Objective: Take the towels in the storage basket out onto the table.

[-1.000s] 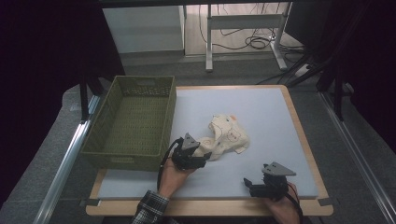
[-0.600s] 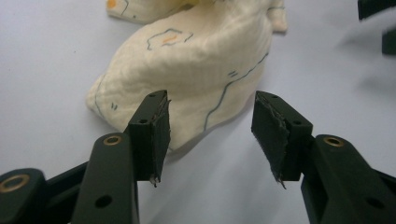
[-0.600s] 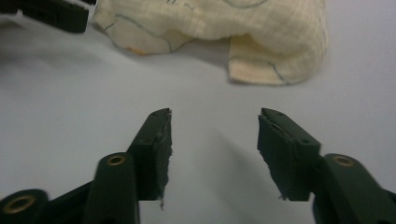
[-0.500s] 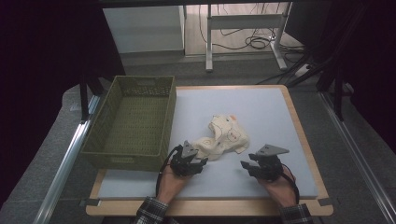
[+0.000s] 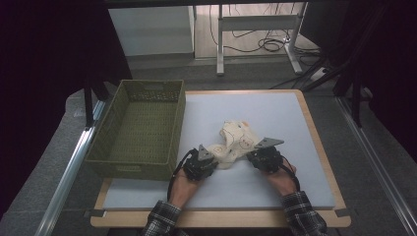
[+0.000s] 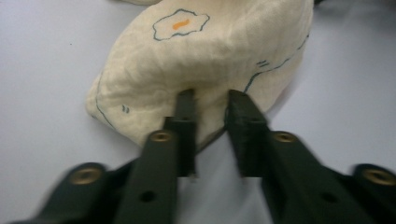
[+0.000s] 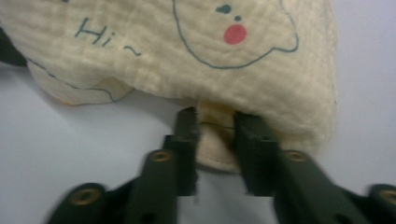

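Your left hand-held gripper (image 5: 205,158) and right hand-held gripper (image 5: 259,153) have just closed their jaws, each pinching a fold at the near edge of the cream printed cloth (image 5: 235,142). A second ago the right one stood well short of the cloth, jaws wide; now it bites the cloth's right corner, the left its left corner. The cloth lies crumpled on the worktop (image 5: 275,113), just right of the green basket (image 5: 140,128). Both grips look firm, though blur softens the pads, so a lift or spread seems ready to begin.
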### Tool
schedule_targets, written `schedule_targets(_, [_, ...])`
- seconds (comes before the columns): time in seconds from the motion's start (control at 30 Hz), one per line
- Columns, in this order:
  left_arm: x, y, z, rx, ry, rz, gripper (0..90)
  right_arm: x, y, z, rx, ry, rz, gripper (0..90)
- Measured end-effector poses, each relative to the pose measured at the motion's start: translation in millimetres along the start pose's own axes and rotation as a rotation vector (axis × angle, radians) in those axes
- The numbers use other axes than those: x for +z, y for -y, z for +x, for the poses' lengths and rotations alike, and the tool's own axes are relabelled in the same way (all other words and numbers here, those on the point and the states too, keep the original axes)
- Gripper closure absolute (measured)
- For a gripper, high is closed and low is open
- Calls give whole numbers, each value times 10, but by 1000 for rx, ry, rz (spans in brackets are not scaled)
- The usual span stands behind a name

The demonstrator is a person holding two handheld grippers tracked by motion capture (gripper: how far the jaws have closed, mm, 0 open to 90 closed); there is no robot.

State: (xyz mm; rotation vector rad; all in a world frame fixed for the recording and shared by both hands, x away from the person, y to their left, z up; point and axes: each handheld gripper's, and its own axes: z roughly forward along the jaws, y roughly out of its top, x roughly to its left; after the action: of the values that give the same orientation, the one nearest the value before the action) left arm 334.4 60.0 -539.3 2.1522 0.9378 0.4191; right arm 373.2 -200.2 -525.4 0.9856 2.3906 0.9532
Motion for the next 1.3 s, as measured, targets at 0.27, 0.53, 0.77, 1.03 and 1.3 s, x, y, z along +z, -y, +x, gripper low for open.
schedule_targets(0.27, [-142, -23, 57, -37, 0, -52, 886, -293, 19, -37, 13, -2, -24, 867])
schedule_targets(0.53, [-433, -49, -6, -49, 45, -92, 875, -961, 88, -189, 29, 21, -91, 865])
schedule_targets(0.77, [-531, 108, -89, -55, 80, -61, 652, -1088, 386, -159, 38, 7, -23, 838])
schedule_targets(1.03, [-377, -41, 13, -87, 4, -85, 494, -985, 343, -325, 73, 49, -48, 665])
schedule_targets(1.3, [69, -240, 87, -104, -80, -62, 422, -452, 221, -533, 126, 76, -24, 439])
